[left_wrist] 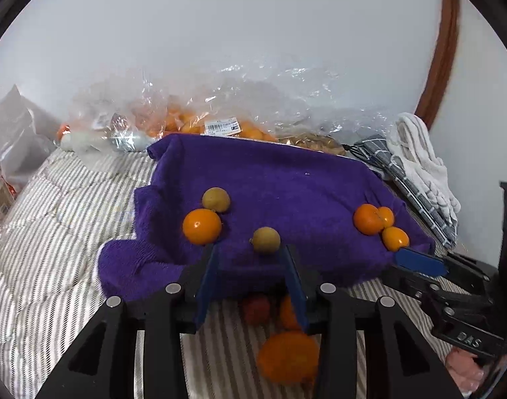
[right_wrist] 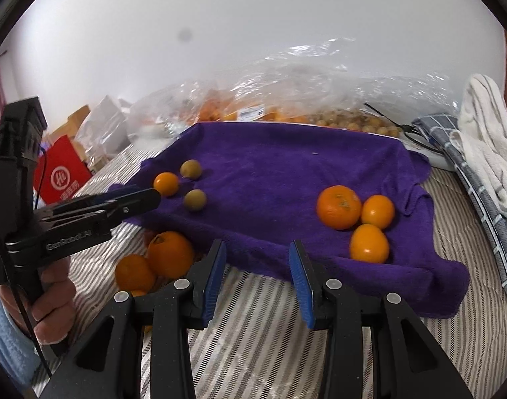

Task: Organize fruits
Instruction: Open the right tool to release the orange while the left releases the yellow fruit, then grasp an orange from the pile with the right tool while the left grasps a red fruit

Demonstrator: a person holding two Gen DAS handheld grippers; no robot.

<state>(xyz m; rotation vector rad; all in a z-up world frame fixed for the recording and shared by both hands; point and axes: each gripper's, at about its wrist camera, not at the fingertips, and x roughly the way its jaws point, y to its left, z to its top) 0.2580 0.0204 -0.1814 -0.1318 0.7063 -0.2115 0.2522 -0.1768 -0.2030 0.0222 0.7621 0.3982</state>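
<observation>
A purple towel lies on striped bedding. On its left part sit one orange and two small greenish-brown fruits. Three oranges cluster on its right part. More oranges lie on the bedding below the towel's near edge. My left gripper is open and empty, its tips just short of the nearer greenish fruit. My right gripper is open and empty at the towel's near edge.
Clear plastic bags holding many oranges and small yellow fruits lie along the wall behind the towel. Folded cloths lie at the right. A red bag and boxes stand at the left. A hand holds the left gripper.
</observation>
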